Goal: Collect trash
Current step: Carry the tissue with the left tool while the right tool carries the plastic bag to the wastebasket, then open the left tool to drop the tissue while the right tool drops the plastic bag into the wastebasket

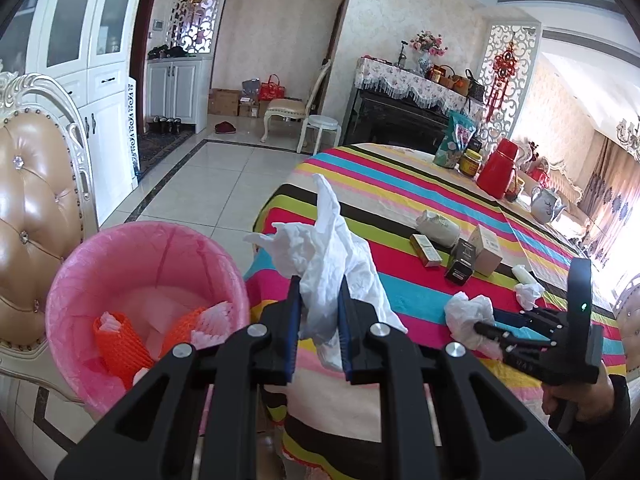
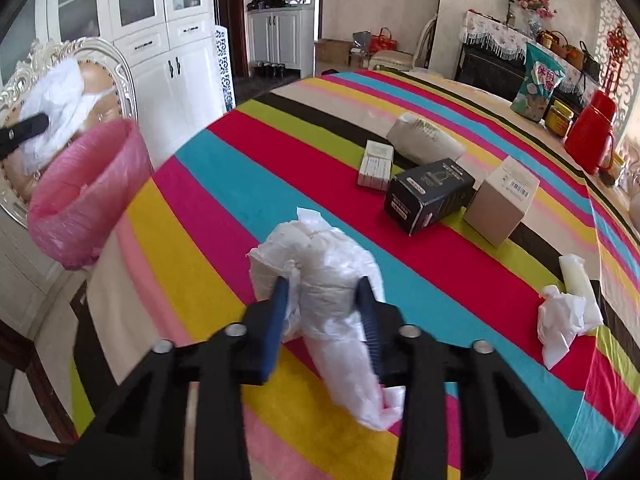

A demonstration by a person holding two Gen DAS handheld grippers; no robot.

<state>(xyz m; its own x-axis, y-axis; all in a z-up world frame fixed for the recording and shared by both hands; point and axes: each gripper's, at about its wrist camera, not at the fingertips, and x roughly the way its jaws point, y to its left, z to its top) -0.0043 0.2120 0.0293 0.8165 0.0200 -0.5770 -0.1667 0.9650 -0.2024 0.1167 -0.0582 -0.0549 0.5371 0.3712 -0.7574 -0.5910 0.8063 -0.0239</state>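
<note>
My left gripper (image 1: 318,290) is shut on a crumpled white tissue (image 1: 324,240) and holds it in the air beside the pink-lined trash bin (image 1: 80,272), just off the table's edge. The bin holds orange foam netting (image 1: 114,340) and white scraps. My right gripper (image 2: 322,286) is shut on a white plastic bag wad (image 2: 332,276) just above the striped tablecloth (image 2: 224,208). In the right wrist view the bin (image 2: 84,200) stands at the left with the left gripper's tissue (image 2: 56,108) above it. Another crumpled tissue (image 2: 560,320) and a small white roll (image 2: 576,276) lie on the table at the right.
On the table stand a black box (image 2: 430,196), a tan box (image 2: 500,204), a small white pack (image 2: 376,164), a grey wrapped bundle (image 2: 424,140), a green snack bag (image 2: 538,80), a yellow jar (image 2: 560,118) and a red thermos (image 2: 592,136). A padded chair (image 1: 36,216) stands behind the bin.
</note>
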